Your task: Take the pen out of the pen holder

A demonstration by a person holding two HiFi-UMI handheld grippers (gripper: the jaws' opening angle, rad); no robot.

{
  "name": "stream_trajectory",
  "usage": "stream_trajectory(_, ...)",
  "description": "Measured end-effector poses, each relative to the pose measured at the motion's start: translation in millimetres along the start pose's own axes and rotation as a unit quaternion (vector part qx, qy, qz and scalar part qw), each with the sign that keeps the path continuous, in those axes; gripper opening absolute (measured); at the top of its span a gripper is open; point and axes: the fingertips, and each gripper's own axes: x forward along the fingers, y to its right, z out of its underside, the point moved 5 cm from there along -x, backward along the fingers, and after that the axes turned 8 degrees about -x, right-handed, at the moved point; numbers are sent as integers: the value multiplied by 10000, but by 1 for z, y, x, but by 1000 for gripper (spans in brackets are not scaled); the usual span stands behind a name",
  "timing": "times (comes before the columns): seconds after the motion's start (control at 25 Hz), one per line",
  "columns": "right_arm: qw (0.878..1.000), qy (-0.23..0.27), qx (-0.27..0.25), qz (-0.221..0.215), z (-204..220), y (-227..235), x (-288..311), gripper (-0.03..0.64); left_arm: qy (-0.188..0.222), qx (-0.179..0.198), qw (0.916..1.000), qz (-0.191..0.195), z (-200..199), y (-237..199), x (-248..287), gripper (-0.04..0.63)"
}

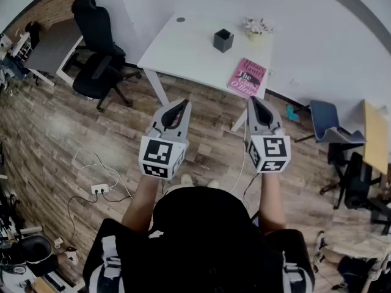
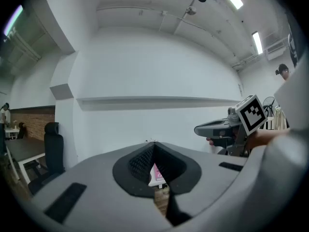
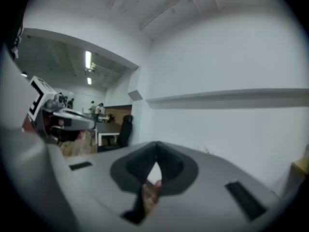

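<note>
On the white table (image 1: 183,50), pen holder (image 1: 223,39) well ahead of left gripper (image 1: 182,104) and right gripper (image 1: 253,101), jaws clenched, empty

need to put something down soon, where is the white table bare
Bare: the left half of the white table, between the round grommet and the near edge, left of the pen holder. Crowded: the right end, with holder, flowers and pink book.

The bench (image 1: 183,54) was seen white, the pen holder (image 1: 223,40) black, the book (image 1: 247,77) pink; black-and-white square markers were borne by the grey left gripper (image 1: 182,105) and right gripper (image 1: 254,101).
</note>
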Motion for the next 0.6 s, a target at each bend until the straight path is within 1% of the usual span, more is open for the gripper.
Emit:
stream_trajectory(0.28, 9998, 104, 158, -105, -1, 1, 3, 34, -35, -44, 10000, 43, 1, 1, 8, 20)
stream_trajectory(0.6, 9996, -3, 150, -240, 15, 13, -8, 34, -76, -68, 9999, 30, 8, 18, 21, 20)
